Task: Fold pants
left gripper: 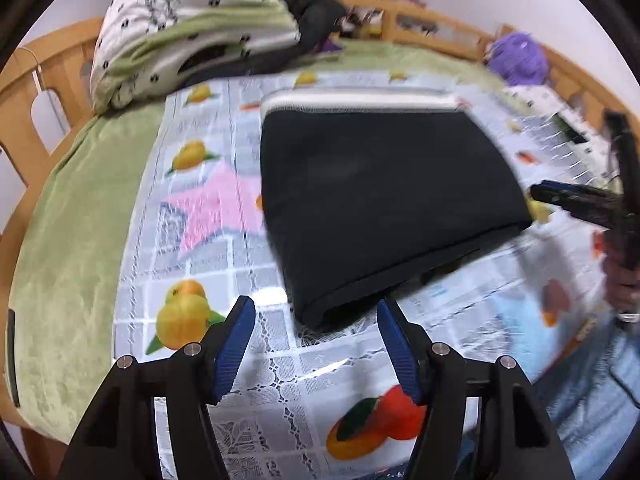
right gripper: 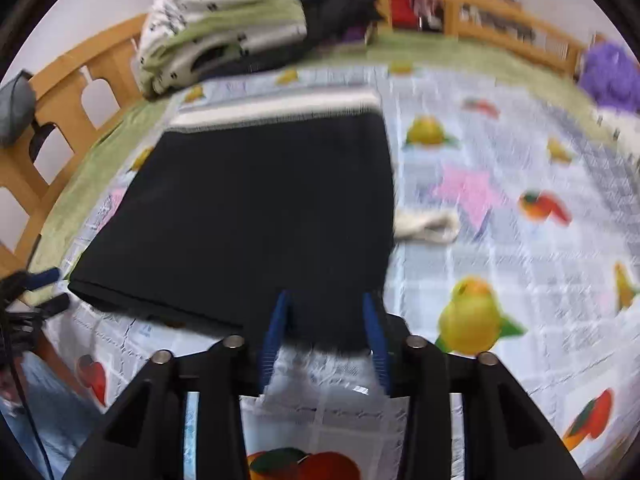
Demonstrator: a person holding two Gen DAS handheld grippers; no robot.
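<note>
The black pants (left gripper: 380, 200) lie folded into a flat rectangle on the fruit-print tablecloth (left gripper: 208, 248), with the white striped waistband (left gripper: 360, 102) at the far edge. My left gripper (left gripper: 316, 312) is open, its blue pads just short of the fold's near corner. My right gripper (right gripper: 326, 312) is open, its tips at the near edge of the pants (right gripper: 260, 208); I cannot tell if they touch the cloth. The right gripper also shows at the right in the left wrist view (left gripper: 580, 200). A white drawstring (right gripper: 430, 226) sticks out at the right side.
A stack of folded bedding (left gripper: 192, 40) and dark clothes (left gripper: 316, 12) sit at the back. A purple plush (left gripper: 520, 60) lies back right. A wooden bed rail (left gripper: 48, 92) rings the green sheet (left gripper: 72, 240). The person's jeans (left gripper: 592, 392) show at right.
</note>
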